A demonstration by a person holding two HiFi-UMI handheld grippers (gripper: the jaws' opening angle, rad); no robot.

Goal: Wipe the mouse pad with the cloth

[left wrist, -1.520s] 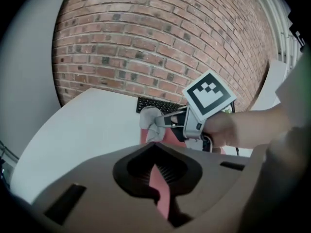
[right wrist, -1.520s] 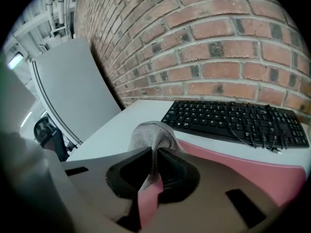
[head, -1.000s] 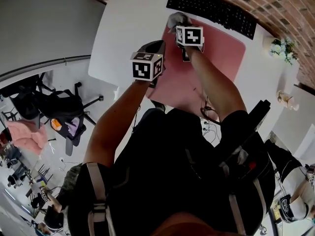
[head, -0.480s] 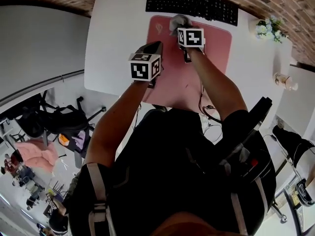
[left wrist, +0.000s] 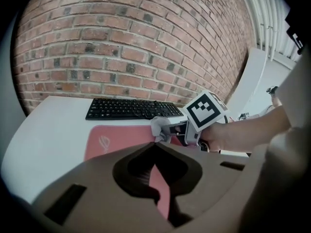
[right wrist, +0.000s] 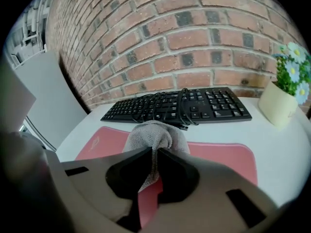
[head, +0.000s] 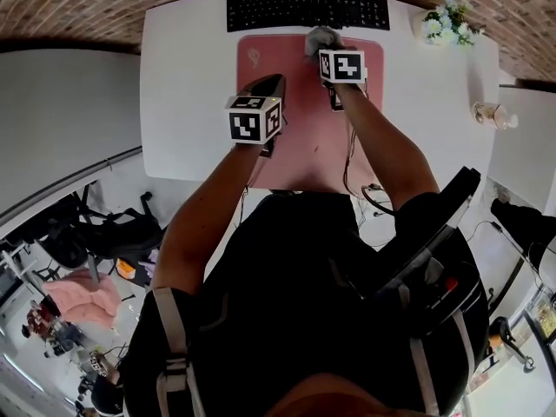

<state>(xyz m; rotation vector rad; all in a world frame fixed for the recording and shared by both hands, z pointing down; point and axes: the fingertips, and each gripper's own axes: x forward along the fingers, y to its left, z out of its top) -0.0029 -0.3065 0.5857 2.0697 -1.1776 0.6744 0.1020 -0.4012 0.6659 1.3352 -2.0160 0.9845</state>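
A pink mouse pad lies on the white desk, just in front of a black keyboard. My right gripper is shut on a bunched grey cloth, which rests on the pad near the middle of its far edge. The right gripper view shows the cloth pinched between the jaws of the right gripper over the pad. My left gripper hovers over the pad's left part. Its jaws are shut with nothing in them, and the pad lies below.
A brick wall runs behind the keyboard, with a dark cable looped over its keys. A small pot of flowers stands at the desk's far right, and a small pale object lies near the right edge. Office chairs stand on the floor at left.
The right gripper has dragged the cloth rightward along the pad's far edge, from the left corner toward the middle. The head view has swung round. The left gripper has hardly moved.
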